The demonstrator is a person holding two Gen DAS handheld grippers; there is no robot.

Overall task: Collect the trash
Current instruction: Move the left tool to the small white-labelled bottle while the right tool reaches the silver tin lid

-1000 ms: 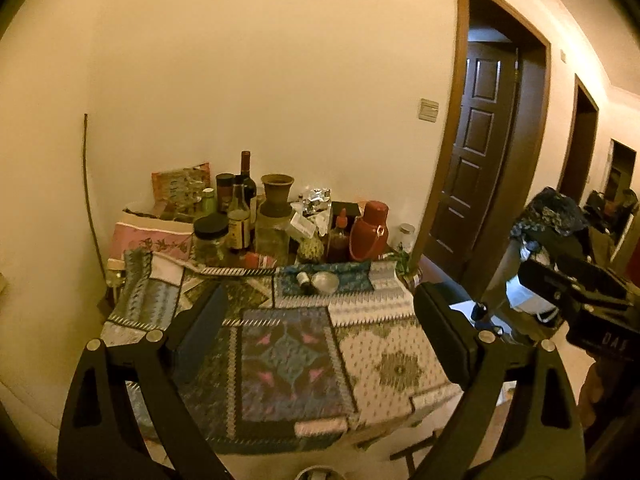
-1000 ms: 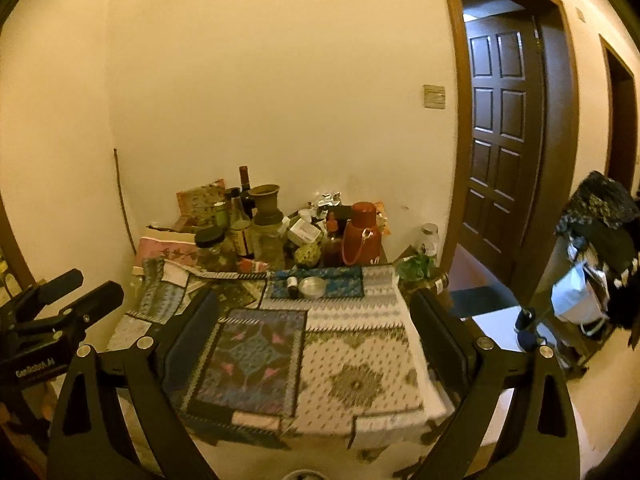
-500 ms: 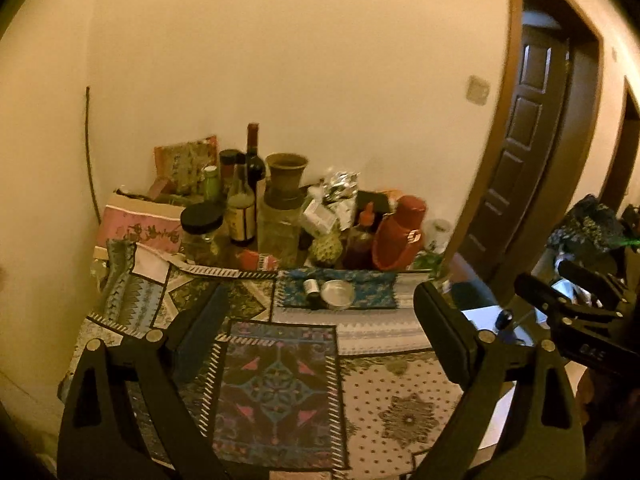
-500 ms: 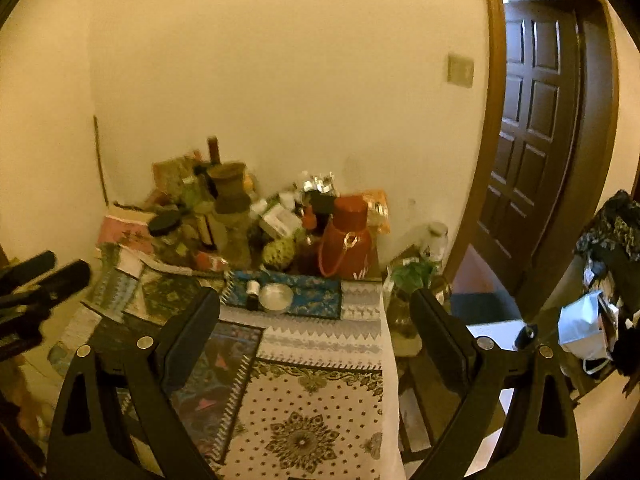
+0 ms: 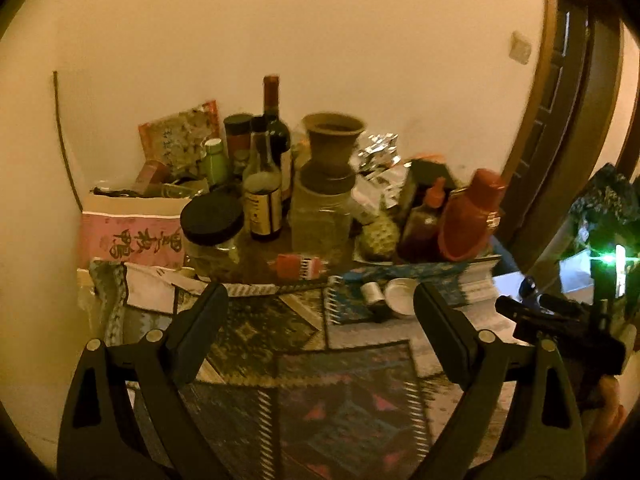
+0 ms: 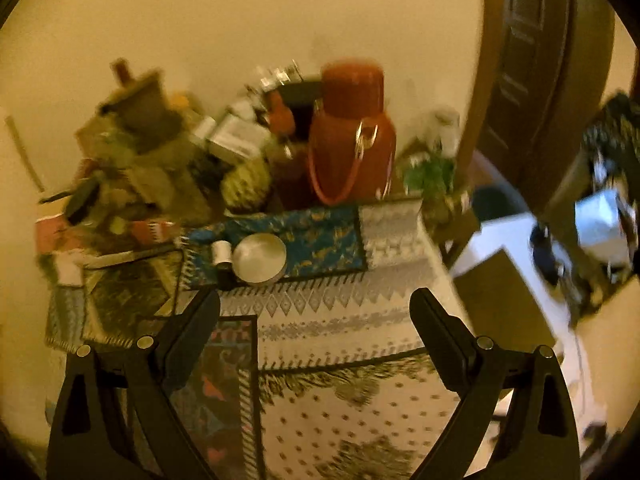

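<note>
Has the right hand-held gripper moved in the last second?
Yes. The right hand-held gripper moved forward toward the table's back; the red thermos looms larger.

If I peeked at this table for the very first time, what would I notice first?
Probably the big red thermos, standing at the back of the table near the door side. Next, the crowd of bottles and jars against the wall, with a tall wine bottle sticking up highest. In front sits a small round tin on the patchwork tablecloth.
</note>
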